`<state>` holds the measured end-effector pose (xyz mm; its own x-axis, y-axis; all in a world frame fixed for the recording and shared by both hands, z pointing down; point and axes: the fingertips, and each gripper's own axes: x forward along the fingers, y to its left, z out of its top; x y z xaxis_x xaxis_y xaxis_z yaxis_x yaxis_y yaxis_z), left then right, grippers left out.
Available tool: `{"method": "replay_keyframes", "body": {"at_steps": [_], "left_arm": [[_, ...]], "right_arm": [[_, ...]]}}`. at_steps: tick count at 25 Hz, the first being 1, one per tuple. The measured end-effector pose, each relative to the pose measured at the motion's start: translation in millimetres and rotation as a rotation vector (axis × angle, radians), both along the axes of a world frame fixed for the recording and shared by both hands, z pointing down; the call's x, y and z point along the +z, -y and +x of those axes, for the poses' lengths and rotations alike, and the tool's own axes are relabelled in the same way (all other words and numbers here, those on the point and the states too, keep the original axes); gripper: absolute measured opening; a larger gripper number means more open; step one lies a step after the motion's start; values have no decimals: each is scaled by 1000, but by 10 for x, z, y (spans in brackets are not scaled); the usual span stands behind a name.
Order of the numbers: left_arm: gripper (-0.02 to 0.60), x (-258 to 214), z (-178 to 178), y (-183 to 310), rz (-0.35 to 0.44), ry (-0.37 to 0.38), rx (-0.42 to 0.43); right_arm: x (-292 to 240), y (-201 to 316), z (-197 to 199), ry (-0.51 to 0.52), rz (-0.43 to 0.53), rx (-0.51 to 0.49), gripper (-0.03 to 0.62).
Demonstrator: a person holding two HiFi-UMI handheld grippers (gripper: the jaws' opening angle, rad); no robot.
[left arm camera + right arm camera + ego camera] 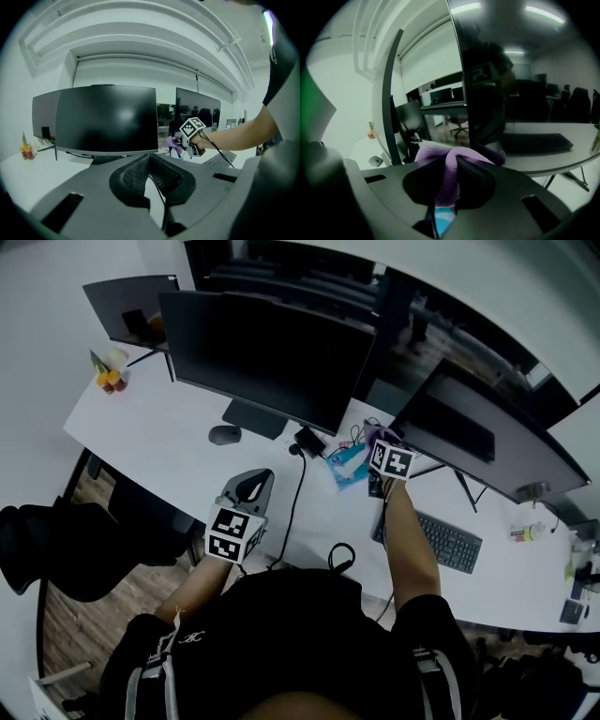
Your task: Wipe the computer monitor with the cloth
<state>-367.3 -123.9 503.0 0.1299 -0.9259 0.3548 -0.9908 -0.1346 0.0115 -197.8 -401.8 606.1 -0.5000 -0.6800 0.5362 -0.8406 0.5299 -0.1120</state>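
On the white desk (159, 418) the right monitor (511, 93) stands toward the right edge. Its dark screen is just before the right gripper (451, 161), whose jaws pinch the purple cloth (436, 152). The left gripper (149, 157) hangs near the front edge, jaws pressed together, empty. The cloth seems not yet on the glass. It is best to lay it flat and sweep in overlapping lines.

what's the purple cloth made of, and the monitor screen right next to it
The cloth looks like soft fleece or microfibre, matte: its surface is fuzzy and it folds thickly where the right gripper pinches it. The monitor screen is a smooth, glossy panel, glass or hard plastic, hard to tell which: it mirrors the ceiling lights and a person's figure.
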Motion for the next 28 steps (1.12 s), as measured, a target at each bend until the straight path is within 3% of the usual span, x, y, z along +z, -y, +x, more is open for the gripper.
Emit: {"method": "replay_keyframes", "body": {"at_steps": [9,28], "left_arm": [[12,3,-7,68,29,-21,30],[12,-92,227,140,79,-55,90]], "right_arm": [[-825,20,-44,41,189,10,75],[-2840,-246,111,240,581,58,75]]}}
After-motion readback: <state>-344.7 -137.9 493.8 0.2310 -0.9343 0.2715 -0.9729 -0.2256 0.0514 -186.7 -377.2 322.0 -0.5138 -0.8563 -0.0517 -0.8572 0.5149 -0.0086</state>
